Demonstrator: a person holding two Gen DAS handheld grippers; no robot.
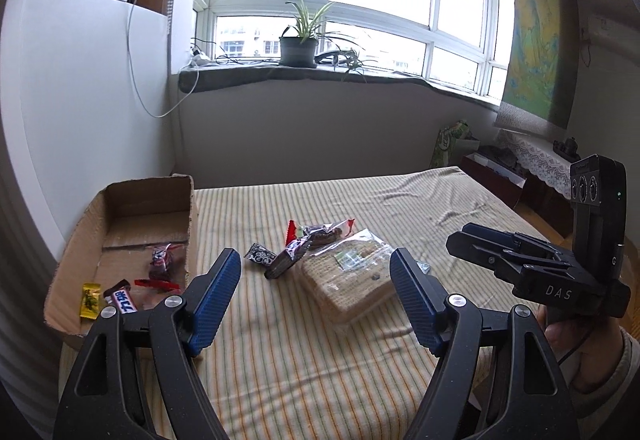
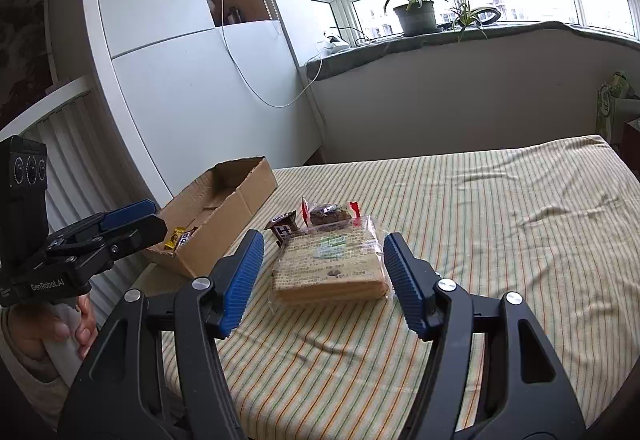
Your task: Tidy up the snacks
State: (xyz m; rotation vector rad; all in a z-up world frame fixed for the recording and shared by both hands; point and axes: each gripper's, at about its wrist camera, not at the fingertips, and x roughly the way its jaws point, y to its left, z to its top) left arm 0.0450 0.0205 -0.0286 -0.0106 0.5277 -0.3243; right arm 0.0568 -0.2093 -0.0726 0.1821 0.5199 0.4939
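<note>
Right gripper (image 2: 322, 280): jaws parted, empty, just short of the cracker pack (image 2: 330, 268)
Left gripper (image 1: 316, 296): spread wide, empty
Loose snacks (image 1: 296, 248): touching the pack's far edge; cardboard box (image 1: 120, 200) left of the pack
Risk: slippery wrap may slide out; the pack may shove the loose snacks

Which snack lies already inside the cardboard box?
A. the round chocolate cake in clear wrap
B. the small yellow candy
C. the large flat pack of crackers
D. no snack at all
B: in the left wrist view the small yellow candy lies on the floor of the cardboard box, while the pack of crackers and the wrapped chocolate cake are on the striped bed cover outside it.
</note>
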